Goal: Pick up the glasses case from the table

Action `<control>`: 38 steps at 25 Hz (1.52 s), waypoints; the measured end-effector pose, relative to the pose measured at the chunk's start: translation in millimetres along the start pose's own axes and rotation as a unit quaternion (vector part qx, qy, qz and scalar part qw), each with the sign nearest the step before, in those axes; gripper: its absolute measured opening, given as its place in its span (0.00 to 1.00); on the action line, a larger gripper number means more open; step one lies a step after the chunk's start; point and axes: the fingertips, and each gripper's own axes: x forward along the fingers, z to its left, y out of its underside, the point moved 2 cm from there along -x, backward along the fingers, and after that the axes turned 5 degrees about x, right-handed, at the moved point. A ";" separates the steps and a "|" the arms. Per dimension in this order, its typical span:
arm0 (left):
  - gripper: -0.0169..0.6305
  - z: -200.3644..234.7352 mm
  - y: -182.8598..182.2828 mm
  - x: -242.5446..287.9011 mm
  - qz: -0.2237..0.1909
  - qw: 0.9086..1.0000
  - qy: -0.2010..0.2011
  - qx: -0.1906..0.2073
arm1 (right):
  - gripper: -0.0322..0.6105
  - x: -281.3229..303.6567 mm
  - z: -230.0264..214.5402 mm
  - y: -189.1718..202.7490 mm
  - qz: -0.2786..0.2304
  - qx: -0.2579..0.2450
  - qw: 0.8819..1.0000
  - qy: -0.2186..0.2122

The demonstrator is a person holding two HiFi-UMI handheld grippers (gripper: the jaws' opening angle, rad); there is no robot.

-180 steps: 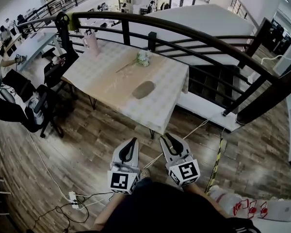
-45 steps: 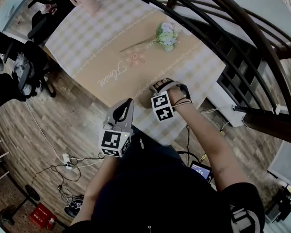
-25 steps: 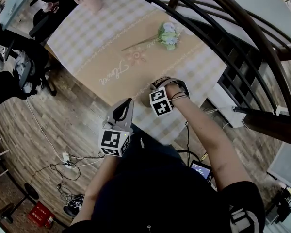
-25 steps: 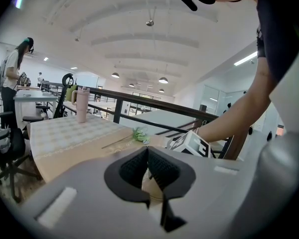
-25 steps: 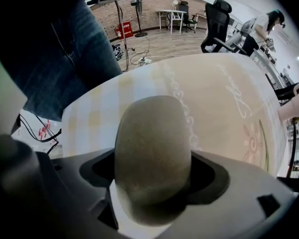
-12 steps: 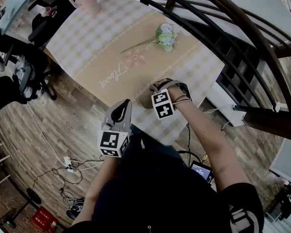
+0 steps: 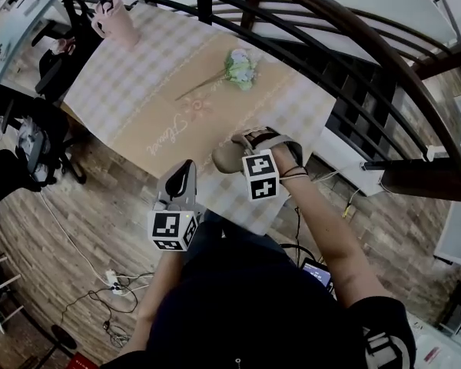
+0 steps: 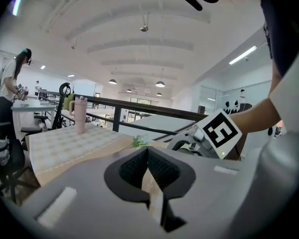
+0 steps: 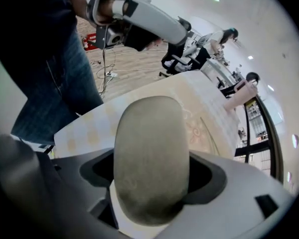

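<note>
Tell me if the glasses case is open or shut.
Shut. The glasses case shows as one smooth rounded shell with no lifted lid or gap, clamped between the jaws of the right claw.

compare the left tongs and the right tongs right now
The right tongs are shut on the glasses case; the left tongs are shut with nothing between them. The right tongs reach out over the near part of the table; the left tongs hang back, nearer the person's body. Both point toward the table.
</note>
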 end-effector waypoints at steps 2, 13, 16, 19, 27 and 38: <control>0.04 -2.9 -7.9 1.7 -0.008 1.000 0.003 0.011 | 0.62 -14.6 -5.2 -0.7 -0.007 0.017 0.999 0.030; 0.04 -18.4 -58.2 5.7 -0.064 0.997 0.024 0.038 | 0.62 -100.0 -31.7 -4.3 -0.026 0.066 0.980 0.183; 0.04 -18.9 -72.7 5.4 -0.073 0.996 0.025 0.041 | 0.62 -121.2 -35.6 -5.2 -0.036 0.087 0.972 0.214; 0.04 -20.4 -87.3 4.7 -0.088 0.995 0.028 0.042 | 0.62 -141.1 -39.2 -5.3 -0.051 0.111 0.962 0.245; 0.04 -27.2 -118.8 -2.8 -0.120 0.991 0.038 0.051 | 0.62 -187.2 -50.3 -11.3 -0.095 0.163 0.931 0.313; 0.04 -30.3 -152.6 -12.7 -0.163 0.984 0.035 0.063 | 0.62 -244.9 -62.6 -14.4 -0.154 0.209 0.867 0.424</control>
